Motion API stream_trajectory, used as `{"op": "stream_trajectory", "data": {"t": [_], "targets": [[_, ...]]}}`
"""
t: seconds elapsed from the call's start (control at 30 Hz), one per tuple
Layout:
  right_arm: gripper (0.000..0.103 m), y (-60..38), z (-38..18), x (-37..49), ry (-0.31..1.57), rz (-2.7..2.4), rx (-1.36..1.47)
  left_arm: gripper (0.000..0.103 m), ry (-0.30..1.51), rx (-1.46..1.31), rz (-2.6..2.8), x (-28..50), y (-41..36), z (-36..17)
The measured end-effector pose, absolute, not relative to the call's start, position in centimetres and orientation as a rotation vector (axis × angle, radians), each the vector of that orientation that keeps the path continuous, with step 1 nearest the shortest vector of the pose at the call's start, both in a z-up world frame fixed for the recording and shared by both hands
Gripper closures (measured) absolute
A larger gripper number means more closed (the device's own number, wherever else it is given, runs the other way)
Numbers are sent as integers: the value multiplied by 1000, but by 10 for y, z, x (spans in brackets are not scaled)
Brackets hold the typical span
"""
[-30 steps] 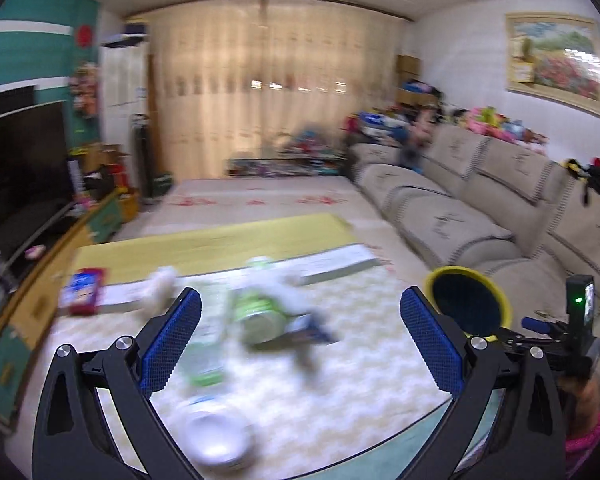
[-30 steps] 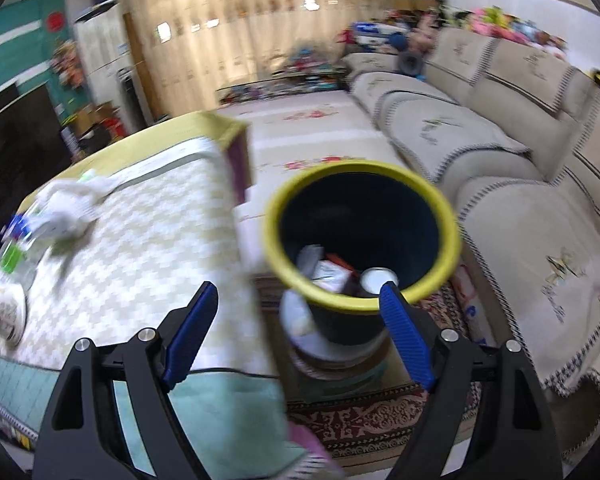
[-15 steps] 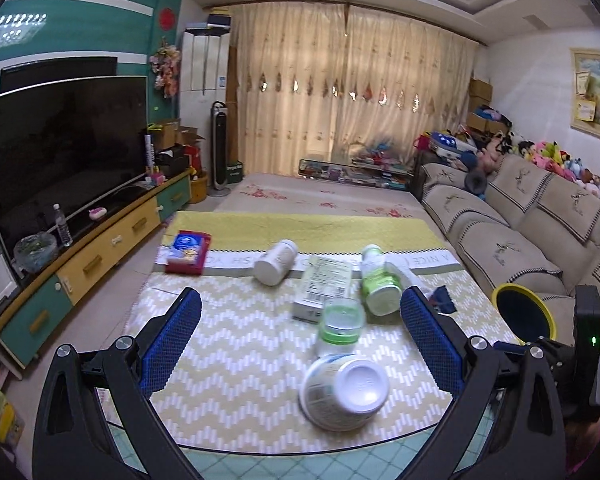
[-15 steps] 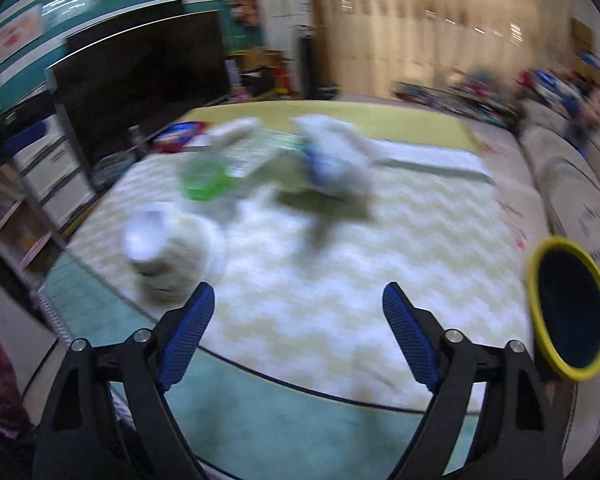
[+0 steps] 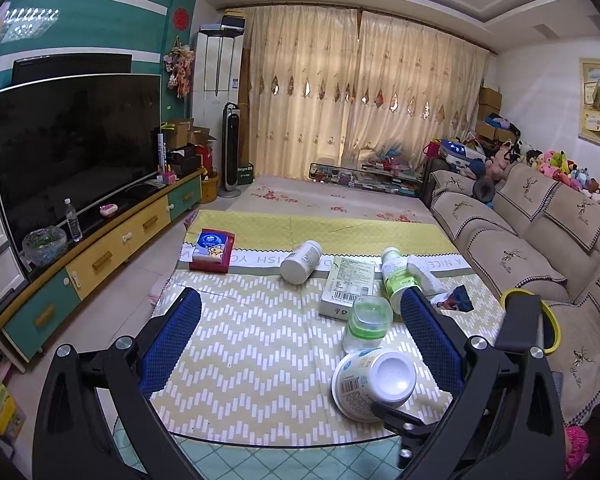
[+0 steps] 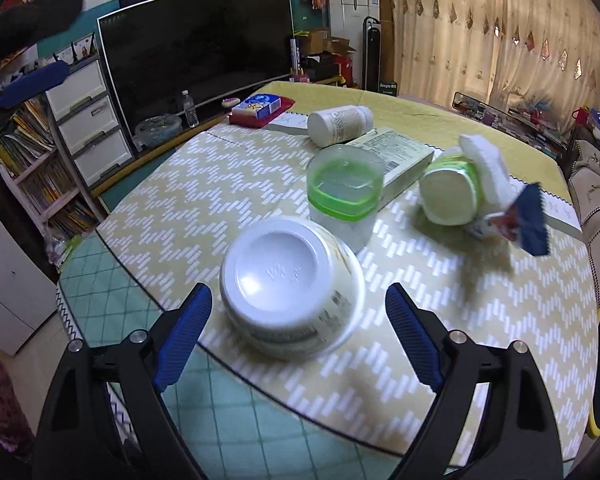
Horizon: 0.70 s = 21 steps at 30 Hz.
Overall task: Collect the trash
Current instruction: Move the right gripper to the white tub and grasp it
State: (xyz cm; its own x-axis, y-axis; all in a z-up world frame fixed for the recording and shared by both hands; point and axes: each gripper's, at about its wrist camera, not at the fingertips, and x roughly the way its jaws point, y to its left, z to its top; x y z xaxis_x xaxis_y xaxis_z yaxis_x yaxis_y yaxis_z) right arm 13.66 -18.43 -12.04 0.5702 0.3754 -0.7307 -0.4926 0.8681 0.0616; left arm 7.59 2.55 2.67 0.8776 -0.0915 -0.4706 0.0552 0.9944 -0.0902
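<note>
Trash bowl (image 6: 290, 288) lay upturned near the table edge (image 6: 148, 300); right gripper (image 6: 298, 336) stood apart, empty; its rounded wall risked slipping off the pads; left gripper (image 5: 300, 344) also gaped.

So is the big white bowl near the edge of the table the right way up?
No, upside down. The white paper bowl rests rim-down on the zigzag tablecloth, its flat base facing up.
</note>
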Motion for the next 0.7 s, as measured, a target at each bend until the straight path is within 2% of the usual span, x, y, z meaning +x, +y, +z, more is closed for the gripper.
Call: {"op": "stream_trajectory", "data": {"t": [0.23, 0.3, 0.33, 0.7], "targets": [[19, -168, -135, 150, 850, 511, -171, 5, 508, -77, -81, 80, 26, 21], [26, -168, -136, 152, 853, 510, -168, 5, 512, -78, -80, 80, 25, 19], [26, -168, -136, 153, 853, 513, -167, 5, 514, -78, -79, 80, 25, 18], [26, -205, -108, 126, 808, 545, -116, 5, 532, -60, -100, 85, 10, 12]]}}
